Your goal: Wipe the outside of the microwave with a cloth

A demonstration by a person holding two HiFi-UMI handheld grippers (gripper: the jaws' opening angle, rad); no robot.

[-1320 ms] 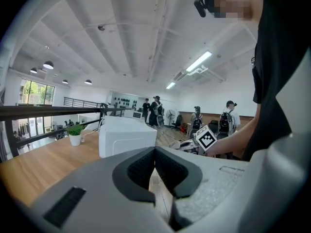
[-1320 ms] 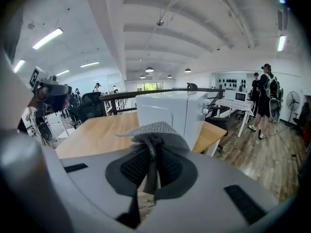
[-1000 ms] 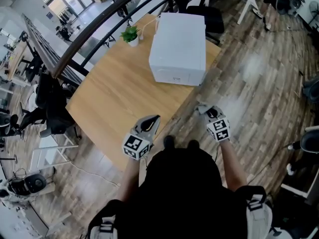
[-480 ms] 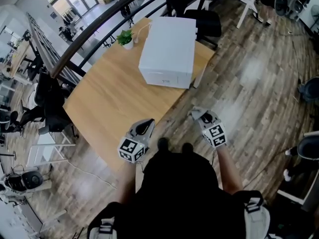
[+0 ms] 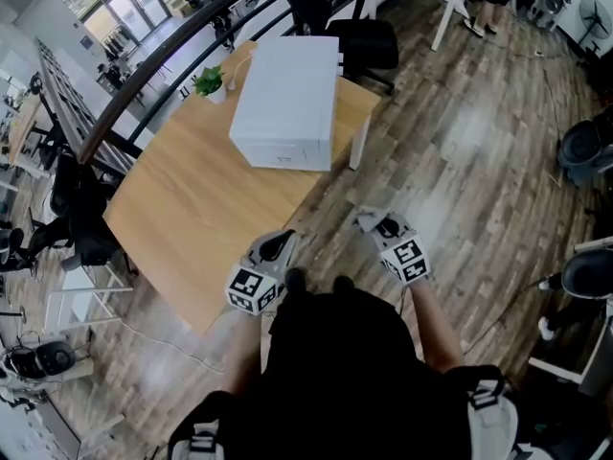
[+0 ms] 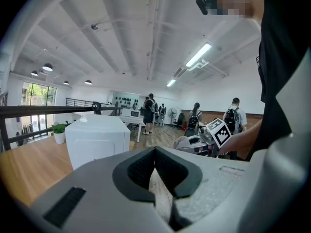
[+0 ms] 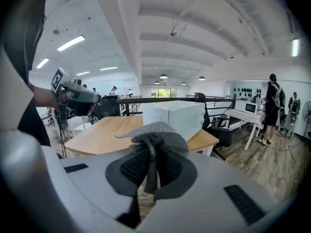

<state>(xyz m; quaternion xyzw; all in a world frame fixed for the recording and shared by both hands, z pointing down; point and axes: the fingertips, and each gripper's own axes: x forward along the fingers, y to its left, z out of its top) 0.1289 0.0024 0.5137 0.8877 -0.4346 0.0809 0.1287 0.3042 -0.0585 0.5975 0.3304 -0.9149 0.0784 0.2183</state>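
Right gripper (image 7: 151,155): its jaws are clamped on the cloth, with no gap left between them.
Cloth (image 7: 156,131): grey and knitted-looking, it is pinched in a fold between the right jaws. The loose part bunches up over their tips.
Left gripper (image 6: 155,152): the jaw tips are pressed together with nothing in them. Only a sliver of wooden floor (image 5: 479,161) shows through the slit behind the tips.
Microwave (image 5: 285,103): a plain white box standing at the far end of the table, close to its right-hand edge. It is well apart from both grippers, and the cloth is not touching it.
Table (image 5: 187,214): light wood, bare apart from the microwave and the plant.
Plant (image 5: 210,81): small and green in a white pot, just beside the microwave's far left corner.
Person: stands off the table's near edge with both grippers held low in front of the body. The left one is by the table edge and the right one is out over the floor.
Chair (image 5: 362,38): black, an office type, beyond the table's far corner.
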